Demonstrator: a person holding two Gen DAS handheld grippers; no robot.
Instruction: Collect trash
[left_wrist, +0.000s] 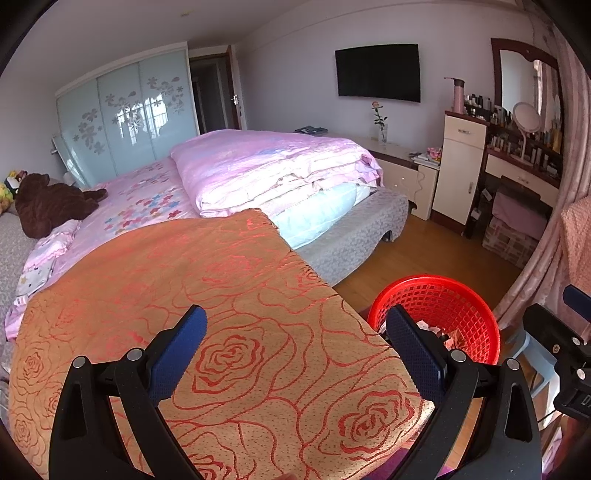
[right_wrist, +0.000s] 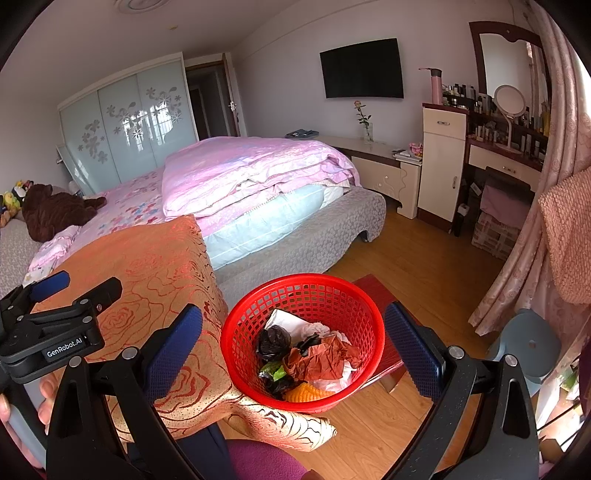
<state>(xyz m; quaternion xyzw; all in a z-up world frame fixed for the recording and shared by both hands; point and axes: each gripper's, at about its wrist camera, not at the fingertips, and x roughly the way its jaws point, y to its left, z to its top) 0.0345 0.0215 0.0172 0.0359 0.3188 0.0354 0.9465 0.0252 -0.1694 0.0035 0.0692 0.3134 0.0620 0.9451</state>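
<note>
Right wrist view: the red basket (right_wrist: 306, 339) sits beside the rose-patterned cloth (right_wrist: 155, 280), holding crumpled trash (right_wrist: 314, 358). The right gripper (right_wrist: 293, 343) hangs above it, its 2 fingers spread wide and empty. The left gripper (left_wrist: 295, 343), equally spread, hovers over the cloth.

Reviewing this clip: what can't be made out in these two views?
- Red basket, left wrist view: contents mostly hidden by the left gripper finger and cloth-covered table.
- Basket's support, right wrist view: largely behind the basket.
- Dresser bottles: too small to identify.
</note>
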